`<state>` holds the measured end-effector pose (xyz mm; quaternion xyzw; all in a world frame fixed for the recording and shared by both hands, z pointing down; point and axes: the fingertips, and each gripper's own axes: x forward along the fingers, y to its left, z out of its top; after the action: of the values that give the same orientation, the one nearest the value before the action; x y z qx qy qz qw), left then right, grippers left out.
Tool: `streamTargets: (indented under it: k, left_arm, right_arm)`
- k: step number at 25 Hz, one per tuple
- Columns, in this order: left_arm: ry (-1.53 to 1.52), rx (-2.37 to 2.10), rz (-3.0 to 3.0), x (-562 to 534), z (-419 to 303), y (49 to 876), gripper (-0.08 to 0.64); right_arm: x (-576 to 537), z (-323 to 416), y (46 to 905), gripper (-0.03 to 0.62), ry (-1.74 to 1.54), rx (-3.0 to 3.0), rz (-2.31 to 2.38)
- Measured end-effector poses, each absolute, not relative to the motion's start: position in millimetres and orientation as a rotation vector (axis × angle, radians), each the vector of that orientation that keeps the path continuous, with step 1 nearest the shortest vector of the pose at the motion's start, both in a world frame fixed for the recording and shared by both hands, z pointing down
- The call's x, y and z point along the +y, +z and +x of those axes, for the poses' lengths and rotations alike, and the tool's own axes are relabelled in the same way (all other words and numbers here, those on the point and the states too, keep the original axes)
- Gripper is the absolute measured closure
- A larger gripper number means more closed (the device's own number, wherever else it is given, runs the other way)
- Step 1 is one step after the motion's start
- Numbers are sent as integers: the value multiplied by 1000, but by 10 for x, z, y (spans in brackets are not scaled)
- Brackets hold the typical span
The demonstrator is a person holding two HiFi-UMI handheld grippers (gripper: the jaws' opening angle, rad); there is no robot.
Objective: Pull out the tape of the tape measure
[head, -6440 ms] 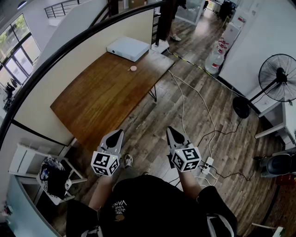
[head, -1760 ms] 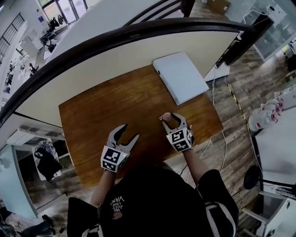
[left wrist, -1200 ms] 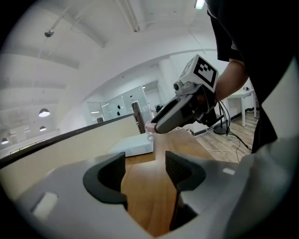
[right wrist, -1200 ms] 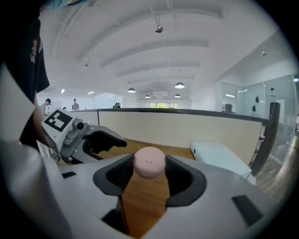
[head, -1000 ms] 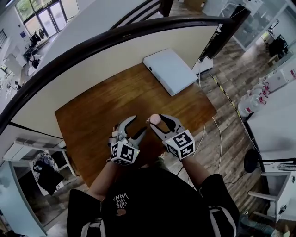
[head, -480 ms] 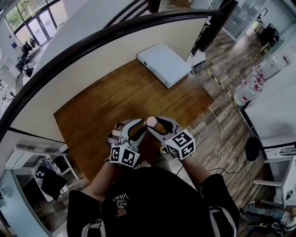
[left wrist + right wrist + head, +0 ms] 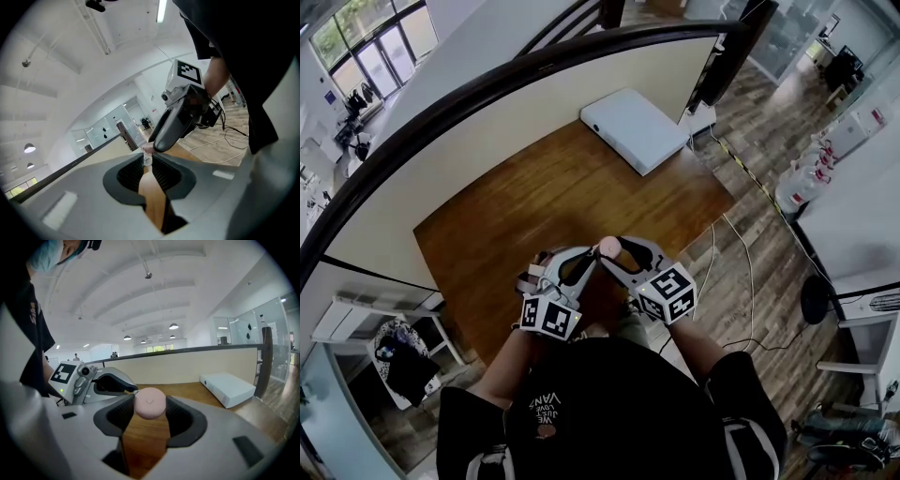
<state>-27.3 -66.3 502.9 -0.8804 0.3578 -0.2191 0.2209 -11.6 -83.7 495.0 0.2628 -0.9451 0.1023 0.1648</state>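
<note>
1. Above the near edge of the wooden table (image 7: 516, 202), toward its 6 o'clock side, both tongs meet in front of the person.
2. The right tongs (image 7: 150, 412) are clamped on the tape measure (image 7: 150, 402), a small round pink case. Their two pads press its opposite sides, and one flat face of the case is turned toward the right gripper view's camera.
3. In the head view the case is held in the air over the table, not resting on it. The right tongs reach it from about 4 o'clock.
4. The left tongs (image 7: 591, 254) come at the case from its 9 o'clock side, their tips just beside it.
5. The left jaws stand narrow and are closing. In the left gripper view a small pale tape tab (image 7: 146, 158) sits right between their tips, at the edge of the case.
6. Whether the pads already pinch that tab cannot be told. Only a thin gap shows on either side of it.
7. A flat white box (image 7: 636, 128) lies at the table's 1 o'clock corner, well apart from both tongs.
8. A pale cable (image 7: 748, 272) trails over the wooden floor at 3 o'clock of the table.
</note>
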Motion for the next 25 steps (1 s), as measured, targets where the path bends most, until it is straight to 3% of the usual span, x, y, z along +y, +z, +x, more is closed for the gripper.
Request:
streamTargets:
  k: [14,25]
  left_arm:
    - [-523,988,-2594,-553,-397,5093,501]
    - [-195,1023,-2993,-566,-651,4955,502]
  right_arm:
    - [-860,31,5057,373,200,-2598,902]
    - [-996,147,5191,373,172,-2510,993]
